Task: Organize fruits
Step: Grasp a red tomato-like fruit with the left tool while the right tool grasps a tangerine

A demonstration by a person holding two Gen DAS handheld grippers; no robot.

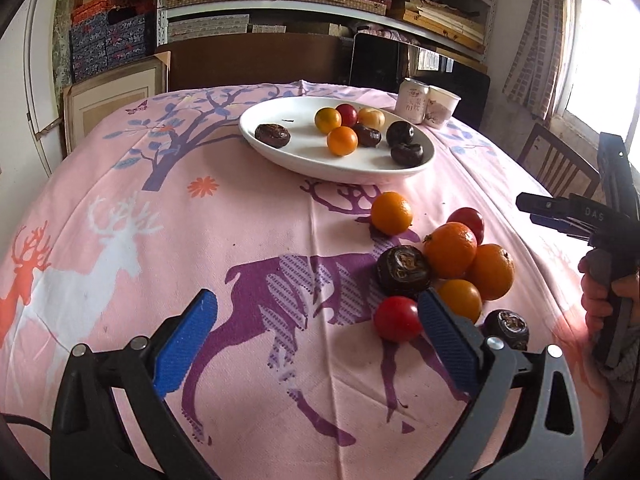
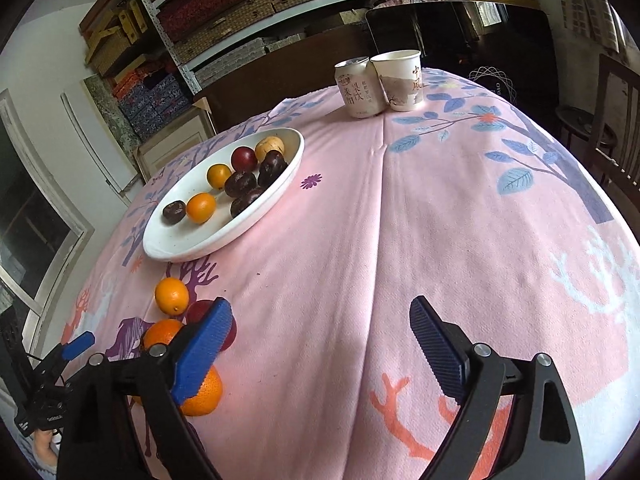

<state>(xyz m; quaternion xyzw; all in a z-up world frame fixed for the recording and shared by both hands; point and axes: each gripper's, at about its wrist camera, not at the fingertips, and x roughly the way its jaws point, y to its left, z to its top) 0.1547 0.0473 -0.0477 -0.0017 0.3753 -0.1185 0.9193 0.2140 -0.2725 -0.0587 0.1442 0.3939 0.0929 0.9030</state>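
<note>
Table (image 1: pixel 120 208), pink deer-print cloth; fills both views.
Plate (image 1: pixel 280 148), white, oval, far centre of table; holds yellow, orange, red and dark fruits (image 1: pixel 342 141).
Left gripper (image 1: pixel 316 328): near edge, jaws wide apart, nothing between the blue pads, bare cloth below.
Right gripper (image 2: pixel 320 340): jaws wide apart, empty, over bare cloth at the right; its left finger overlaps the loose fruit.
Can (image 2: pixel 358 88) and paper cup (image 2: pixel 400 80): touching, far right of plate.
Loose pile (image 1: pixel 452 256): oranges, red and dark fruits on cloth, near side of plate, right of left gripper.
</note>
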